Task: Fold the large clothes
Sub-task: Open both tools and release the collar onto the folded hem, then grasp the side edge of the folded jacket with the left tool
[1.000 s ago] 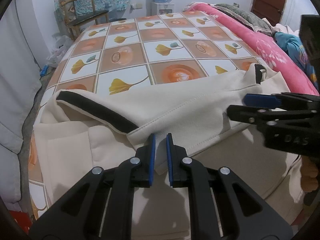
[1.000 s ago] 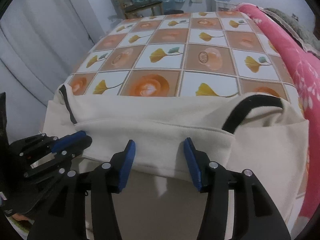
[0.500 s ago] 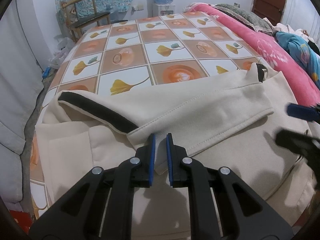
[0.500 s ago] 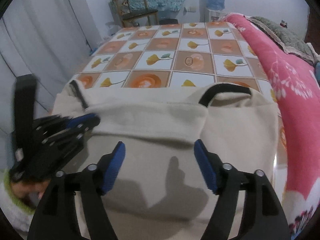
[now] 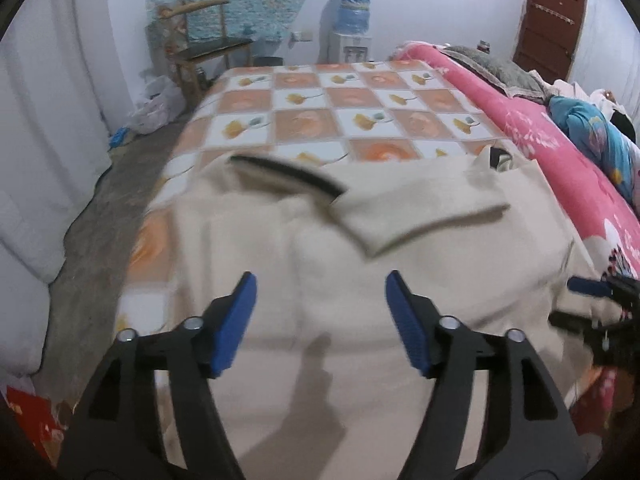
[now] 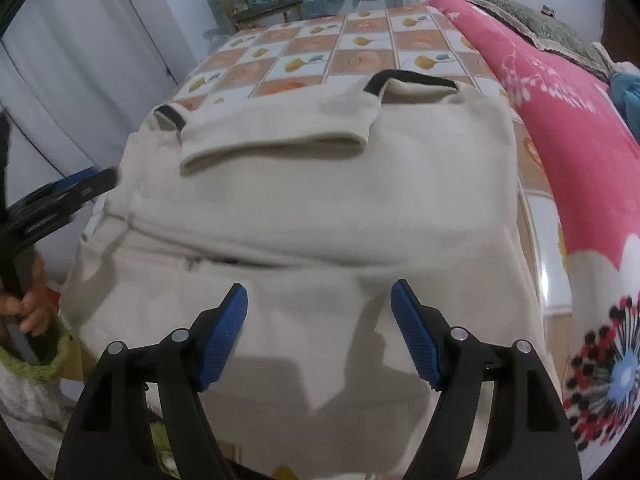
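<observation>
A large cream garment (image 5: 304, 248) with black trim (image 5: 288, 174) lies on the near end of the table, its sleeves folded across the body; it also shows in the right wrist view (image 6: 320, 200). My left gripper (image 5: 320, 312) is open and empty, raised above the garment's near part. My right gripper (image 6: 320, 320) is open and empty, also above the near part. The right gripper shows at the right edge of the left wrist view (image 5: 592, 304). The left gripper shows at the left edge of the right wrist view (image 6: 64, 196).
The table has a tiled orange and white cloth (image 5: 340, 108). A pink blanket (image 5: 540, 140) lies along the right side. A wooden chair (image 5: 200, 48) and a water dispenser (image 5: 354, 24) stand at the back. Grey floor (image 5: 104, 216) lies left.
My left gripper has let go of the folded sleeve, opened and pulled back. My right gripper has drawn back and lifted away from the garment. The sleeve now rests on the body.
</observation>
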The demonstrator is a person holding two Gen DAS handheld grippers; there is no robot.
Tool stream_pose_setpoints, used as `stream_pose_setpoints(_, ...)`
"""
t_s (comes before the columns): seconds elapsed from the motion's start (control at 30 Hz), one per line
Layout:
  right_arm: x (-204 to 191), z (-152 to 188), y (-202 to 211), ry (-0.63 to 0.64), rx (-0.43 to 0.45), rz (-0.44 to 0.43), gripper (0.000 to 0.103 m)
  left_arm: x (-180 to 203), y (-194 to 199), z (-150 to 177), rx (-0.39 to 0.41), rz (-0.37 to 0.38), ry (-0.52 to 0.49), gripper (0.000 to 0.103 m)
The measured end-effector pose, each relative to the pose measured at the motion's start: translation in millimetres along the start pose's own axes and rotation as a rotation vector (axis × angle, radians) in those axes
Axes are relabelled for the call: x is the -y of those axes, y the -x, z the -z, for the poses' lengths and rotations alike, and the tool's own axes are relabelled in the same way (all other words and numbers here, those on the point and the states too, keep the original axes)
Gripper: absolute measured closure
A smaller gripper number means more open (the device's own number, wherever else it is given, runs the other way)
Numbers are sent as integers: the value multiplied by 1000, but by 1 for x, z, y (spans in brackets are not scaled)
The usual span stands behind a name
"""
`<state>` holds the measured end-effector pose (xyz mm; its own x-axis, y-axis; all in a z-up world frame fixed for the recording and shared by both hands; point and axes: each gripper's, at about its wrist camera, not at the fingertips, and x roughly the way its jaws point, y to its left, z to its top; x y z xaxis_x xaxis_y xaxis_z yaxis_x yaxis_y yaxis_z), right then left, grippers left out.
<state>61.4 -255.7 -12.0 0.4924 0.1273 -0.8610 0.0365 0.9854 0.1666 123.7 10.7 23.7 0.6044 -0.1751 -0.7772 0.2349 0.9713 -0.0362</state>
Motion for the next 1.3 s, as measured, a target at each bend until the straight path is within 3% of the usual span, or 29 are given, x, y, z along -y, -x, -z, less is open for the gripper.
stream_pose_setpoints(0.1,-3,12,3,26,4,40,30,-15,19,29,-27,2,39,31)
stream_pose_setpoints(0.17,-4,17,4,37,10,58,21,-20,27,48,-41,-1,63,29)
stream_pose_setpoints(0.27,-10,25,1,71,28,89,17,-25,33,78,-65,-12,104,29)
stream_pose_setpoints(0.4,-16,38,-26,123,9,138,7,-28,32,99,-90,-22,146,29)
stream_pose_setpoints(0.43,-15,39,-24,121,50,141,7,-28,31,101,-92,-36,141,29)
stream_pose_setpoints(0.6,-12,37,-25,113,50,135,7,-33,34,102,-58,-76,129,29)
stream_pose_setpoints(0.87,-14,40,-25,119,56,134,7,-67,20,93,-34,-71,257,30)
stream_pose_setpoints(0.97,-15,38,-25,118,50,135,7,-77,14,91,-29,-55,291,40)
stream_pose_setpoints(1.3,-17,36,-26,113,42,139,6,-92,-9,82,-28,34,291,54)
